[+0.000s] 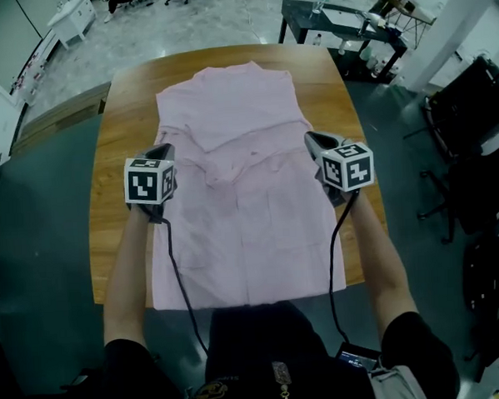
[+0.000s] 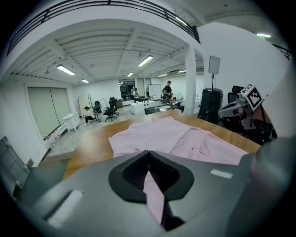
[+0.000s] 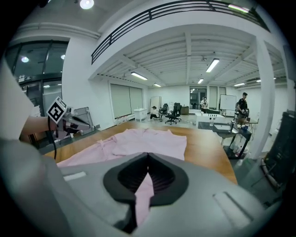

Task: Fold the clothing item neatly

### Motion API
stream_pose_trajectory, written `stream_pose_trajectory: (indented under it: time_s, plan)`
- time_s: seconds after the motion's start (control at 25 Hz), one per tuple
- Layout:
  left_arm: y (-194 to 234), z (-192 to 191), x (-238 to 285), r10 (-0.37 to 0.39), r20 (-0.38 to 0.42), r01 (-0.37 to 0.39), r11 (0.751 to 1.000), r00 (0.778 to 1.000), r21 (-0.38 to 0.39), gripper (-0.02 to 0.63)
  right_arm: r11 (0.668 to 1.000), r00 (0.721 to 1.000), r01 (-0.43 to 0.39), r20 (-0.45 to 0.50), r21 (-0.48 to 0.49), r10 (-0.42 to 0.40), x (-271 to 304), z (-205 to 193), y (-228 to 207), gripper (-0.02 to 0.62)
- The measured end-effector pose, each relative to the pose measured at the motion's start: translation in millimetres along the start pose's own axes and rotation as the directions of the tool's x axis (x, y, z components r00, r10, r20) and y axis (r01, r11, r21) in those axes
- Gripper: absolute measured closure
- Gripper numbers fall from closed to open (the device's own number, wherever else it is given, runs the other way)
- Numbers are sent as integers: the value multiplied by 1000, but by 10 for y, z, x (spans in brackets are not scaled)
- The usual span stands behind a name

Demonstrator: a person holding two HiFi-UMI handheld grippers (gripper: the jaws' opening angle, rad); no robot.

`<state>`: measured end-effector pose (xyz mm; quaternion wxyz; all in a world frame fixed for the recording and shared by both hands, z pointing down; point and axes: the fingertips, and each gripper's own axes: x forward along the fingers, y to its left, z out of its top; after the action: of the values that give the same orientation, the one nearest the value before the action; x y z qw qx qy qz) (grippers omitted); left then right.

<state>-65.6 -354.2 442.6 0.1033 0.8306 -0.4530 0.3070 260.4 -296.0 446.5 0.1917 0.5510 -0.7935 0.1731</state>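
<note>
Nearest to me, my two bare forearms (image 1: 125,272) reach out over the hem of the pale pink cloth garment (image 1: 251,236). It lies flat on the brown wooden counter (image 1: 116,118) with its long axis running straight away from me, collar end far and hem end hanging over the near edge in front of me. I hold the left gripper (image 1: 164,150) at the garment's left side edge and the right gripper (image 1: 311,138) at its right side edge, level with each other about halfway up its length, so neither hand is nearer the work. Both pairs of fingers are fully closed on a pinch of pink fabric. In the left gripper view the dark ribbed fingers (image 2: 129,172) meet on a strip of cloth that trails down toward the camera, and in the right gripper view the fingers (image 3: 167,178) clamp a like strip. The collar half lies ahead of and between my hands, with the sleeves seemingly laid inward across the chest. I judge the coming fold turns on carrying both hands together along that long axis, kept level so the crease runs square across. Bare wood shows on either side of the cloth and in a narrow band beyond the collar, but the near edge has no spare room. A dark table (image 1: 340,23) and black chairs (image 1: 470,108) stand well apart at the far right.
</note>
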Motion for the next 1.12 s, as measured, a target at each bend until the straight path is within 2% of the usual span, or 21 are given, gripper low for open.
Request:
stream_pose_trajectory:
  time_s: [0.4, 0.6, 0.84, 1.12]
  plan:
    - [-813, -591, -724, 40, -45, -40, 999, 998, 2, 598, 1000, 1000, -11, 22, 17, 10, -715, -457, 601, 594]
    - [-997, -1012, -1021, 39, -72, -40, 999, 997, -7, 598, 998, 1000, -30, -3, 59, 30, -1010, -851, 966, 594]
    - [-1164, -1580, -1350, 14, -75, -18, 999, 997, -47, 598, 998, 997, -11, -70, 69, 16, -1310, -1383, 1426, 594]
    - [-1371, -2210, -1812, -17, -77, 10, 996, 997, -94, 598, 996, 995, -17, -92, 85, 25, -1684, -1761, 2067, 595]
